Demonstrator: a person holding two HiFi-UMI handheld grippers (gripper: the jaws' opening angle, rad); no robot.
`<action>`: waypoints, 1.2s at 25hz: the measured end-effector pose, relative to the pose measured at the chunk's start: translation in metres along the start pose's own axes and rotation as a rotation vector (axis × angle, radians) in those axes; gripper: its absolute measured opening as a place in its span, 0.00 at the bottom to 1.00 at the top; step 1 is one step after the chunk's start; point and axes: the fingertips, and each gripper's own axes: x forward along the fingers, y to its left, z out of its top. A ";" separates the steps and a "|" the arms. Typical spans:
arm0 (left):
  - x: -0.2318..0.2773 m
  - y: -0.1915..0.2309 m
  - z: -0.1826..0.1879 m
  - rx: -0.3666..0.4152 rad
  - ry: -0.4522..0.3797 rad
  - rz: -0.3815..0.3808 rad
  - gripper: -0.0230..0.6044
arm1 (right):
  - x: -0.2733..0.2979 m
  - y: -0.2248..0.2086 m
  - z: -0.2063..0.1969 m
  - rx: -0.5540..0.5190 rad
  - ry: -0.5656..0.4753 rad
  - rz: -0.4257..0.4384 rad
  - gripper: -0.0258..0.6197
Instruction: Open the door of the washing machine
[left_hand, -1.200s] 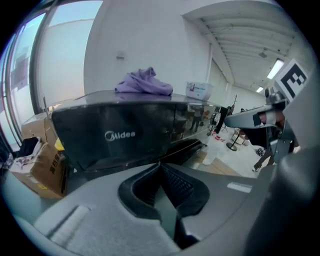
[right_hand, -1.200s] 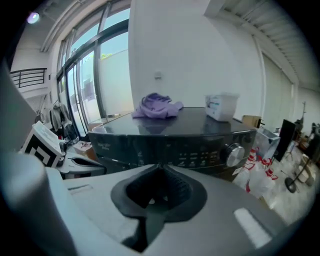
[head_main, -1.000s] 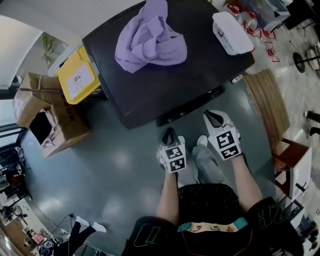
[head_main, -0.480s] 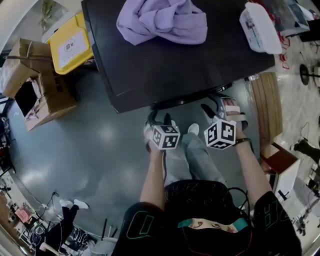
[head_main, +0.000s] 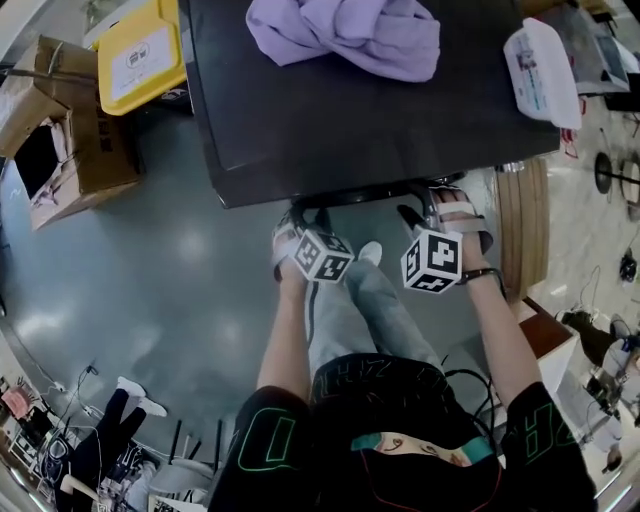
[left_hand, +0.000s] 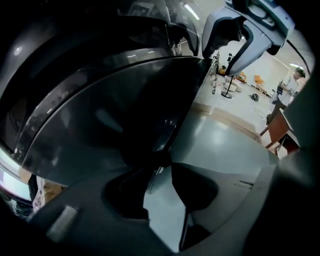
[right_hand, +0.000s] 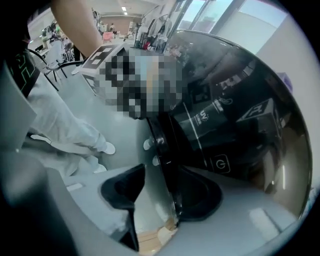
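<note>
Washing machine (head_main: 370, 130) is black and seen from above in the head view, with both grippers low at its front edge. The door (left_hand: 115, 115) is the dark, curved, glossy panel filling the left gripper view. No view shows whether it is off its seat.

Left gripper (left_hand: 159, 175): jaws apart. They have just been closing back in a bit after swinging wide. A thin dark edge of the door front drops into the gap from above. Grey floor shows between the pads, and neither pad visibly presses on anything, so no grip. In the head view it sits at (head_main: 308, 215), tips tucked under the top's front lip.

Right gripper (right_hand: 155, 195): jaws wide apart, also just eased in slightly. A glossy black edge (right_hand: 162, 160) runs down through the gap, close against the right-hand jaw, while the other pad stands clear of it. I can't tell if that edge is the door rim or the panel trim. The power symbol (right_hand: 220, 163) sits just beside it. In the head view this gripper is at (head_main: 422, 205), same front lip, right of the left one.

On top, well back from the grippers: purple cloth (head_main: 345, 35) and white box (head_main: 543, 72).

Left of the machine: yellow-lidded bin (head_main: 140, 55) and cardboard box (head_main: 55, 150). To the right is a wooden board (head_main: 522, 230).

The person's shoe (head_main: 370, 252) is on the grey floor (head_main: 170, 270) between the two grippers, close to the machine front.
</note>
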 end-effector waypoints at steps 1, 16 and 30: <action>0.000 -0.001 -0.001 -0.005 0.005 -0.008 0.28 | 0.000 -0.001 0.000 -0.001 -0.005 0.007 0.34; -0.009 -0.037 -0.025 0.067 0.116 0.006 0.24 | -0.009 0.013 -0.007 -0.095 -0.063 -0.023 0.20; -0.035 -0.173 -0.066 -0.170 0.085 -0.019 0.26 | -0.039 0.084 -0.047 -0.296 -0.055 0.014 0.23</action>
